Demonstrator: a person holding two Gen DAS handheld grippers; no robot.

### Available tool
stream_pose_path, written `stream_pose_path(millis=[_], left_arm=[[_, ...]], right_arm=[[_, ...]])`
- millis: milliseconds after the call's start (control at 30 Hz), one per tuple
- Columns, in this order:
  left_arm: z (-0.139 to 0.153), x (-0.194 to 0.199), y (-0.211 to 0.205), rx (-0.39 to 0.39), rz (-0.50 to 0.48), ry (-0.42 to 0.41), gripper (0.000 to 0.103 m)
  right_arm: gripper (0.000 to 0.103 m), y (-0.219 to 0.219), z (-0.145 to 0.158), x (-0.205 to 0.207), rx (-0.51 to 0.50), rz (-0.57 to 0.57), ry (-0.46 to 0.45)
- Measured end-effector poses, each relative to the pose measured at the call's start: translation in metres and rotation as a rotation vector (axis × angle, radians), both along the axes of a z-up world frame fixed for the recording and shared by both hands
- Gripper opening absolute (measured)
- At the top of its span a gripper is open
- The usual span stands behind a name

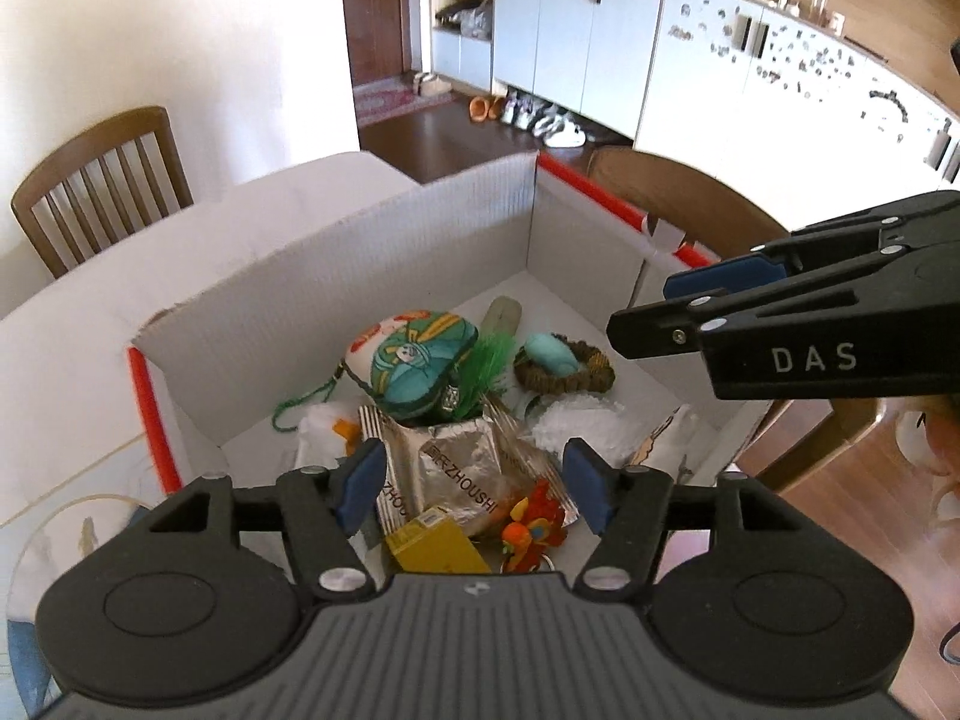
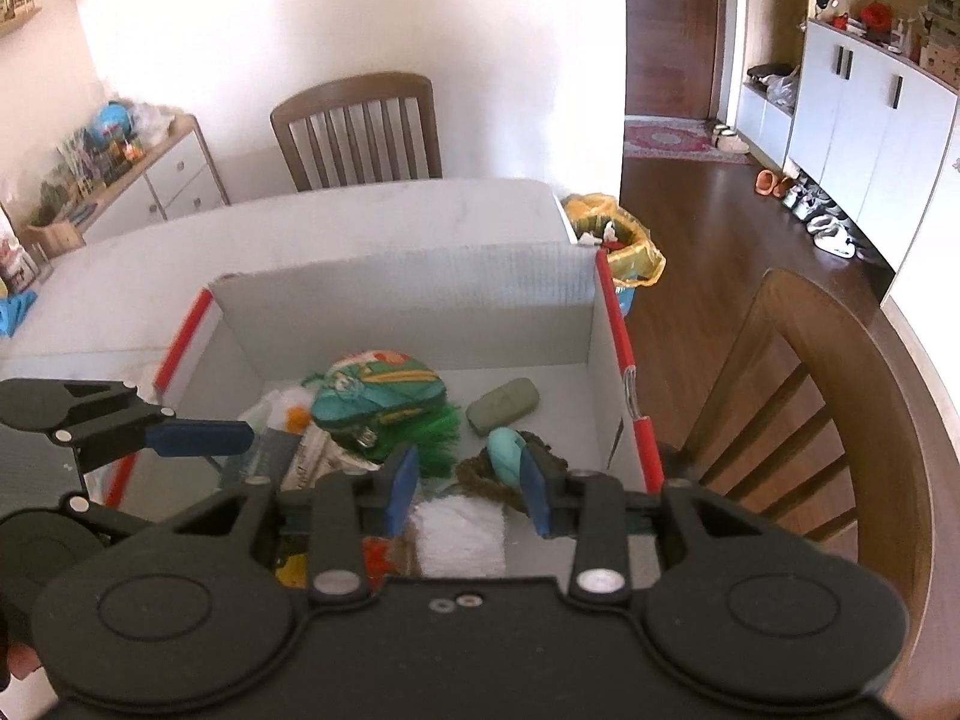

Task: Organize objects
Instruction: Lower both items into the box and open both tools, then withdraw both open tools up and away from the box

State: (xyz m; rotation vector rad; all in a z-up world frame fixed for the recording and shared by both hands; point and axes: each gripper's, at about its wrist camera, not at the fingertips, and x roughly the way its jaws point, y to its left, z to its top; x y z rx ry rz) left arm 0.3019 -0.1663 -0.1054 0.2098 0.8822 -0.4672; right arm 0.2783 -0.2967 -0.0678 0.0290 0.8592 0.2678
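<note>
Nearest my left camera, the left gripper [image 1: 474,483] stands with its blue pads apart and nothing between them, over the near end of the white corrugated cardboard box with orange-red edge strips [image 1: 336,264]. My right gripper [image 2: 468,492] is also parted, more narrowly, and empty. It hangs over the right half of the same box.

Contents, all loose on the box floor:
- Silver foil sachets printed ZHOUSHI [image 1: 462,462], directly under the left pads. I judge them light, crinkly and slippery; best pinched by a sealed edge.
- Small yellow carton [image 1: 432,540] and an orange-red plastic toy [image 1: 528,522], at the near wall. I judge the carton stiff, so a grip across its narrow sides should hold. The toy is irregular, and I would take it at its thickest part.
- Round teal fabric pouch with a printed pattern and green cord [image 1: 414,360], mid-box. It looks soft and compliant, so I would squeeze across the body.
- Green feathery tuft [image 1: 489,363], touching the pouch. It is very light and will deform.
- Teal egg-shaped object [image 1: 549,354], resting on a brown woven ring [image 1: 570,375]. It looks smooth and may slip from the pads; take it across the short axis.
- Grey-green oblong case [image 2: 503,405], near the far wall. It looks rigid.
- White fluffy cloth [image 2: 459,534], just below the right pads. It is soft, so any bunched fold will serve.

I cannot tell which item is next.
</note>
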Motion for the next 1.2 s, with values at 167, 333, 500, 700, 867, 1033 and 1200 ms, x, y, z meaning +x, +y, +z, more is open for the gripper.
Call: stream_pose_path(millis=[167, 333, 500, 700, 867, 1033, 1200], left_arm=[[0.015, -0.008, 0.014, -0.028, 0.003, -0.032, 0.067], [0.029, -0.018, 0.031, -0.046, 0.008, -0.072, 0.07], [0.041, -0.026, 0.05, -0.063, 0.012, -0.103, 0.071], [0.054, -0.036, 0.075, -0.091, 0.019, -0.14, 0.074], [0.065, -0.045, 0.092, -0.11, 0.022, -0.167, 0.075], [0.072, -0.053, 0.106, -0.115, 0.035, -0.2, 0.08], [0.076, -0.059, 0.123, -0.133, 0.048, -0.216, 0.09]], right_arm=[[0.037, 0.005, 0.014, -0.013, 0.022, -0.009, -0.026], [0.047, 0.012, 0.026, -0.025, 0.054, -0.026, -0.057], [0.055, 0.019, 0.038, -0.04, 0.089, -0.043, -0.096], [0.066, 0.031, 0.048, -0.056, 0.119, -0.056, -0.149], [0.074, 0.044, 0.054, -0.07, 0.124, -0.058, -0.183], [0.083, 0.055, 0.056, -0.084, 0.145, -0.064, -0.217], [0.094, 0.063, 0.057, -0.097, 0.164, -0.073, -0.247]])
